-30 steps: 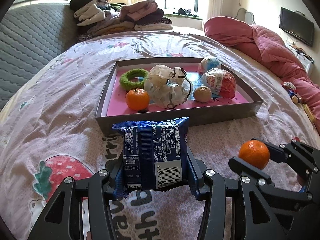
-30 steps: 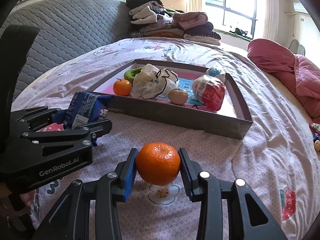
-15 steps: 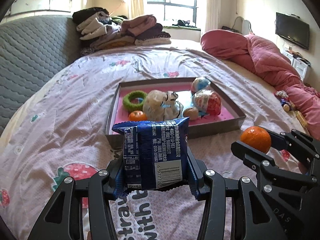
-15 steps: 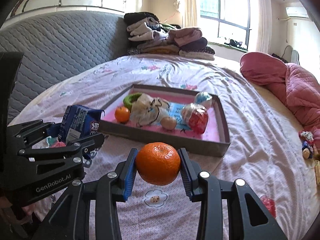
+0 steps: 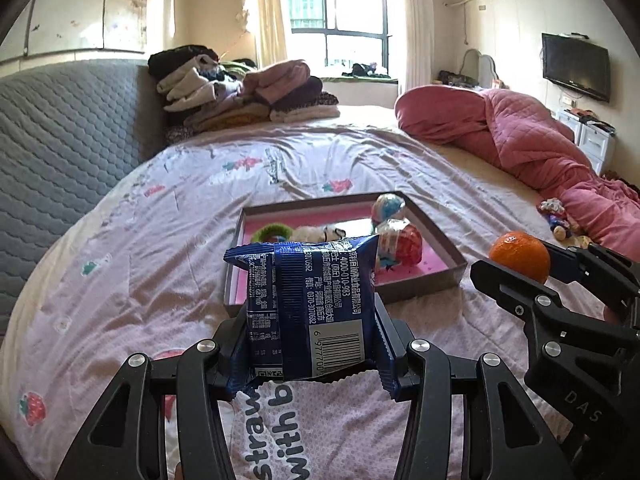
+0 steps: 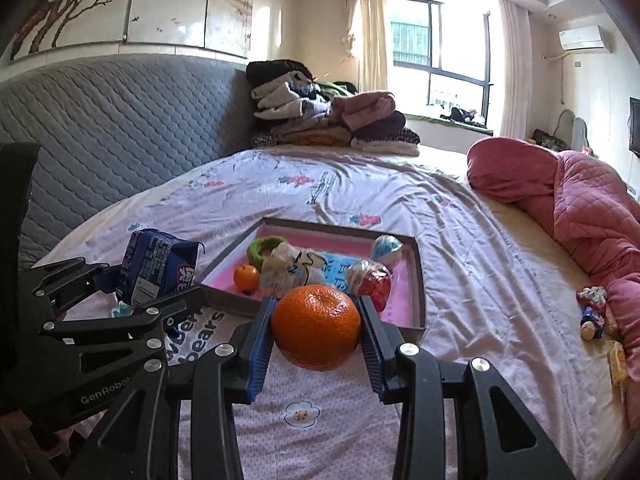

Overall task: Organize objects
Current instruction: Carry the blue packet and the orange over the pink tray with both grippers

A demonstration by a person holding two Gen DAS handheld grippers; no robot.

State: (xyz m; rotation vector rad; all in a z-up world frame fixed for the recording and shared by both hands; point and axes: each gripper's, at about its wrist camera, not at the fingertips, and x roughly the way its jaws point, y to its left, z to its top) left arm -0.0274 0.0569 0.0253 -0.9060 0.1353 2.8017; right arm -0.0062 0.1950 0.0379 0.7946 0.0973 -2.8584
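My left gripper (image 5: 310,344) is shut on a blue snack packet (image 5: 308,304), held upright above the bed. My right gripper (image 6: 316,330) is shut on an orange (image 6: 316,326); both also show in the other view, the orange (image 5: 520,256) at the right and the packet (image 6: 158,270) at the left. Ahead on the bedspread lies a grey tray (image 6: 418,280) with a pink floor. It holds a small orange (image 6: 246,277), a green ring (image 6: 264,247), a white drawstring pouch (image 6: 290,270), a red wrapped ball (image 6: 374,284) and a blue-white ball (image 6: 386,249).
A pink quilt (image 6: 580,208) is bunched along the right side of the bed, with small toys (image 6: 594,312) beside it. Folded clothes (image 6: 324,120) are stacked at the far end. A grey padded headboard (image 6: 100,132) runs along the left.
Both grippers have risen with their loads and pulled back, so the tray now looks smaller and farther away. Neither grip has changed.
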